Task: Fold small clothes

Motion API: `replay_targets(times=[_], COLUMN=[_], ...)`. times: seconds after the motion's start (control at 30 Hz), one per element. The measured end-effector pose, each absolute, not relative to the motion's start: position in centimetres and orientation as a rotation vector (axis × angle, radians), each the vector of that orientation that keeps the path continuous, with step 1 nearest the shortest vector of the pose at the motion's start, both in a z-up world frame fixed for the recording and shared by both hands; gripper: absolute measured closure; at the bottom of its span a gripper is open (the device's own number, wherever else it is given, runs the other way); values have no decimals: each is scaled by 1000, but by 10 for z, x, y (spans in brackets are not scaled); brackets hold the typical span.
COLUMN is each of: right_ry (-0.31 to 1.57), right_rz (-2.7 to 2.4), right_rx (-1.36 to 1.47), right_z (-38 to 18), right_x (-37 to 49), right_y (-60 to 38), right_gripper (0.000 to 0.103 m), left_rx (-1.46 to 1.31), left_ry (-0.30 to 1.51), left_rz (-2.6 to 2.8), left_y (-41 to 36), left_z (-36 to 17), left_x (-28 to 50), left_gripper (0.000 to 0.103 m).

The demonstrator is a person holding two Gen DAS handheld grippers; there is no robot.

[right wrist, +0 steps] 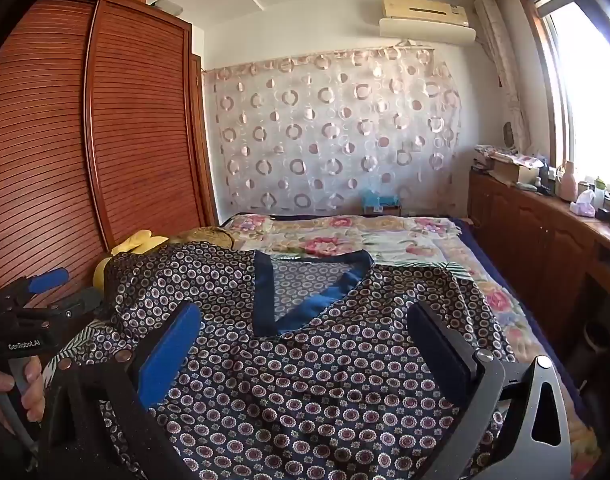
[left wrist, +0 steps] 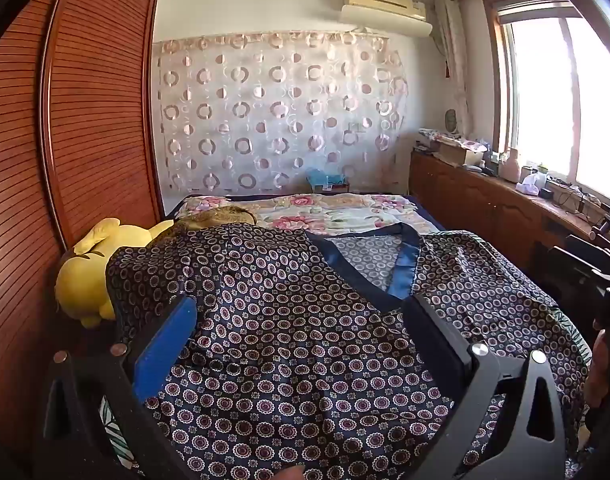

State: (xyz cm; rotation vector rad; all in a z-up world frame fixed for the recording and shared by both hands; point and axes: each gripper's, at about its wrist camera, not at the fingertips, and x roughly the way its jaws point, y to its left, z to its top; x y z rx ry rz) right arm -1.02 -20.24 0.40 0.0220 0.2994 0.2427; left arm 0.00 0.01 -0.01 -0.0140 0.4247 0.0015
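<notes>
Left gripper [left wrist: 305, 332]: black frame, flat blue pads, jaws spread wide, nothing between them; it hovers over the garment.

Stuffed toy [left wrist: 85, 268]: yellow plush, rounded, ahead and to the left of the left gripper, partly under the garment's edge, beside the slatted wooden wardrobe [left wrist: 97, 120].

Top [left wrist: 305, 340]: thin, glossy fabric, navy with small ring-and-flower print, smooth blue band trimming a V-neck [left wrist: 401, 264]. It lies spread beneath and ahead of both grippers on the bed [left wrist: 329, 208], rumpled in soft folds. Neck opening points away from the grippers, toward the far wall; long axis runs from the grippers forward. One shoulder reaches out left toward the toy, the other right.

Right gripper [right wrist: 305, 344]: same build, jaws equally wide apart, holding nothing, poised above the top's chest just short of the V's point.

Bedcover [right wrist: 385, 236]: floral, pinks on pale ground, beyond the collar.

Cabinet [right wrist: 545, 232]: low, brown wood, cluttered top, right of the right gripper under the window.
</notes>
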Motion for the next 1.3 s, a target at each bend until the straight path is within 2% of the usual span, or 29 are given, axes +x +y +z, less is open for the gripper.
replay_targets(times=[1.3], right_ry=[301], right_rz=[231], right_rx=[31], right_z=[6], right_x=[-19], right_y=[-207], right_gripper=[0], left_rx=[-9], left_ry=[386], left_rz=[2], left_y=[0], left_z=[13], left_x=[-7], left_gripper=[0])
